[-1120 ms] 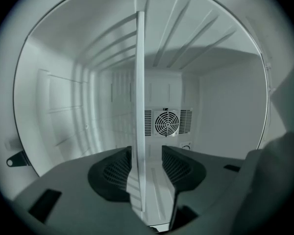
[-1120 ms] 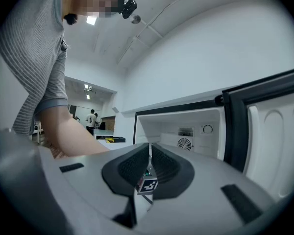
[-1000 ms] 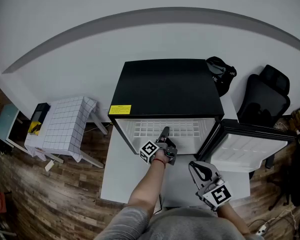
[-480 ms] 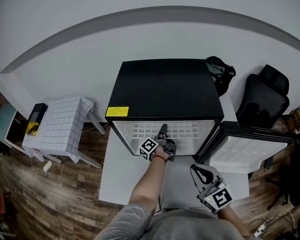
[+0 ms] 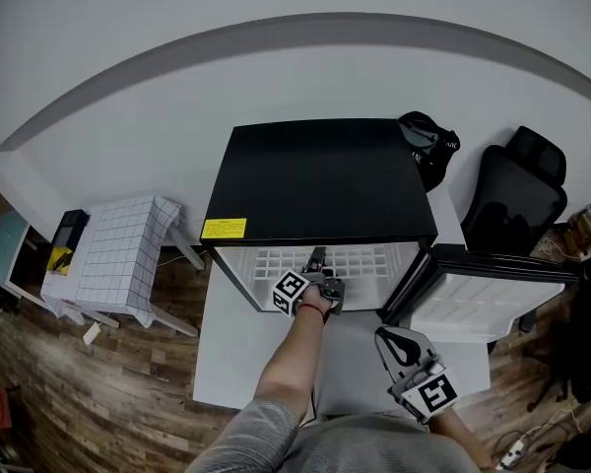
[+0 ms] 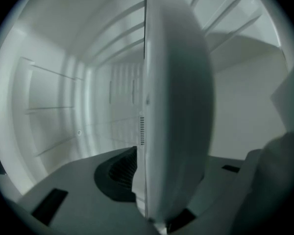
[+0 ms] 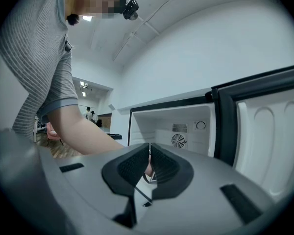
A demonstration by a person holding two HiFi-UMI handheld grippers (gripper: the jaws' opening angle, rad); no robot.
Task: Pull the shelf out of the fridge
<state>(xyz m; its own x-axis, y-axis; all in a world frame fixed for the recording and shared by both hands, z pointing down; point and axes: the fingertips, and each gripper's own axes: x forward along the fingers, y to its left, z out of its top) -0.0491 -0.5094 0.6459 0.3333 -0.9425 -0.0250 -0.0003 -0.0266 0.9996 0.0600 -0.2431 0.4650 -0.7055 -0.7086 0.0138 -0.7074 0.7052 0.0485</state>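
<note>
Shelf (image 6: 176, 106) — one — between left gripper's (image 5: 317, 259) closing fingers (image 6: 118, 173).

a white platform (image 5: 238, 348) on the wood floor (image 5: 98, 402) carries the black fridge (image 5: 320, 175), beside a cloth-covered table (image 5: 118, 254).

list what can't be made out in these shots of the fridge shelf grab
Head view: the fridge top hides the rear of the shelf and everything below it.
Left gripper view: the shelf, between the closing left claw, is a close blur covering one pad.
Right gripper view: the person's arm blocks the left claw and shelf.
Head view: the print on the yellow label is too small to read.
</note>
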